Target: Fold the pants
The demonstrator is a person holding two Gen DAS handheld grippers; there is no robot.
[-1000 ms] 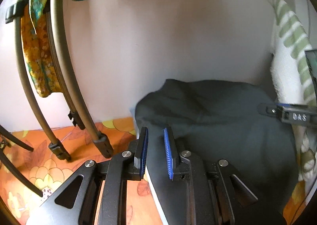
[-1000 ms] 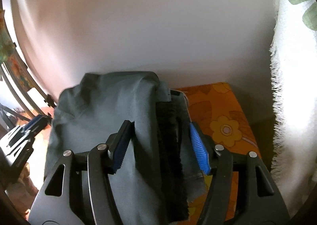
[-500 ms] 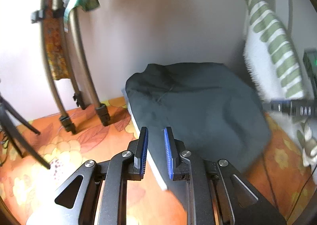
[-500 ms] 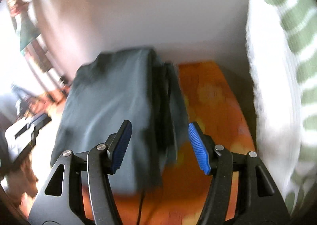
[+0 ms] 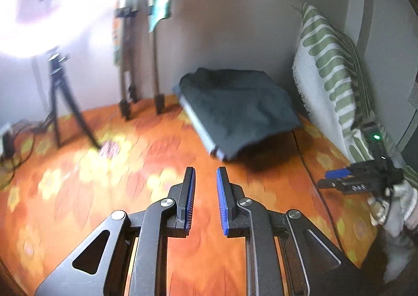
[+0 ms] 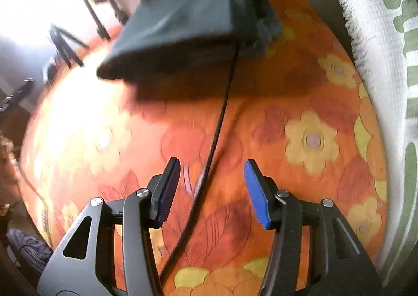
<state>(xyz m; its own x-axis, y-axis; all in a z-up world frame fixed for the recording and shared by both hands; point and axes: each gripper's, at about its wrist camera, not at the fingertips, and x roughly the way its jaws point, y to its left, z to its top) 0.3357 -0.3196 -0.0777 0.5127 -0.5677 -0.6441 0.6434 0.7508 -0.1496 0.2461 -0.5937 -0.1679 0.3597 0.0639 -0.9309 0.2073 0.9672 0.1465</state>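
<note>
The dark pants (image 5: 237,110) lay folded in a neat pile, well ahead of both tongs. Left tongs (image 5: 205,200) were nearly together, empty. Right tongs (image 6: 211,191) were closing on nothing. Folding looked done.

Orange floral cover (image 6: 300,102): folded dark pants (image 6: 183,19) at far end, black cable (image 6: 219,118) across.

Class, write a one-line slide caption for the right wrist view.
Folded dark pants lie on the orange floral cloth; the empty right tongs are closing.
</note>
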